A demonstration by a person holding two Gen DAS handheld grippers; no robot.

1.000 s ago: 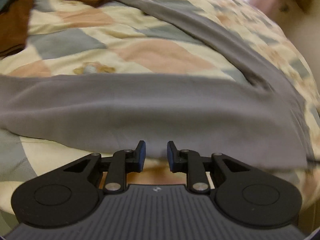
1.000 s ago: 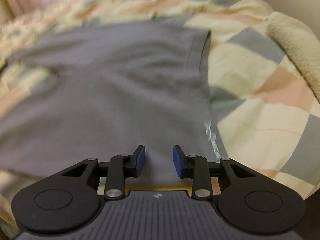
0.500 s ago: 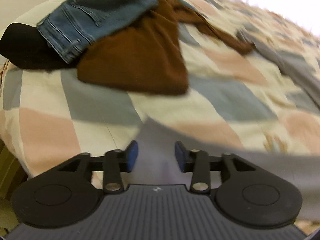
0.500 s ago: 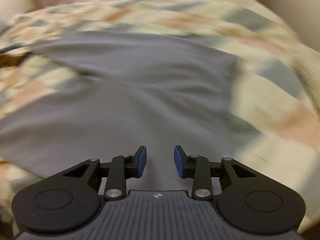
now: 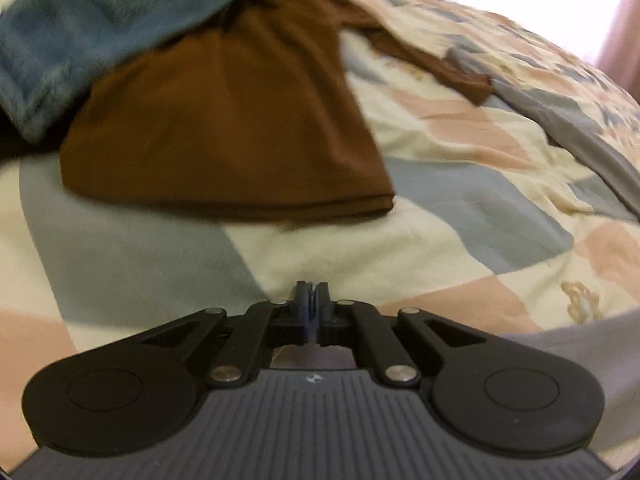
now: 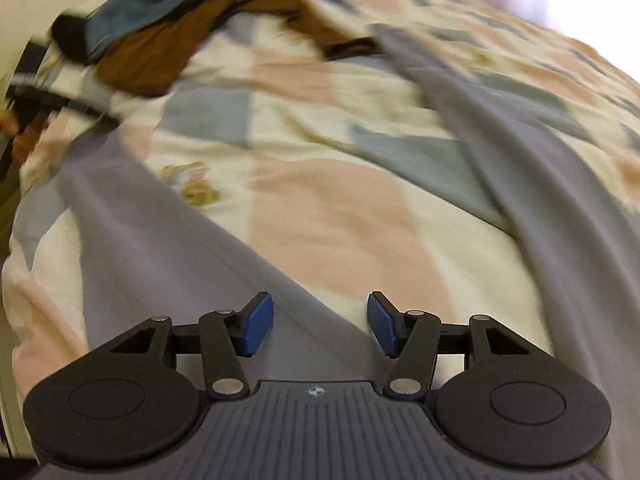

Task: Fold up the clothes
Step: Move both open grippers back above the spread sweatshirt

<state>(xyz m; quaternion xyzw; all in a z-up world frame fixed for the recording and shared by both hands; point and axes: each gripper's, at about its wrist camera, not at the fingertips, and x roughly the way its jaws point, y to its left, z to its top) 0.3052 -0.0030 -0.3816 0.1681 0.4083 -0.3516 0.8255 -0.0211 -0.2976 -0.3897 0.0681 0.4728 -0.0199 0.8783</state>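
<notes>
A grey garment (image 5: 580, 344) lies spread on the patchwork quilt (image 5: 440, 240); its near edge runs under my left gripper (image 5: 311, 300). That gripper is shut, with a corner of the grey cloth pinched low between the fingers. One long grey sleeve (image 5: 580, 136) stretches away at the right. In the right wrist view the grey garment (image 6: 160, 248) runs from the left down under my right gripper (image 6: 320, 320). This gripper stands wide open, and the cloth's hem passes between its blue pads (image 6: 256, 322) without being held. The sleeve (image 6: 540, 168) lies to its right.
A brown garment (image 5: 224, 120) and blue jeans (image 5: 100, 28) are piled at the far left of the bed. They show again as the brown garment (image 6: 160, 52) and jeans (image 6: 136, 16), beside something black (image 6: 70, 38). The bed's edge drops off at the left (image 6: 12, 208).
My left gripper has shut on the grey corner that lay between its open fingers. My right gripper has swung left along the garment and opened wider.
</notes>
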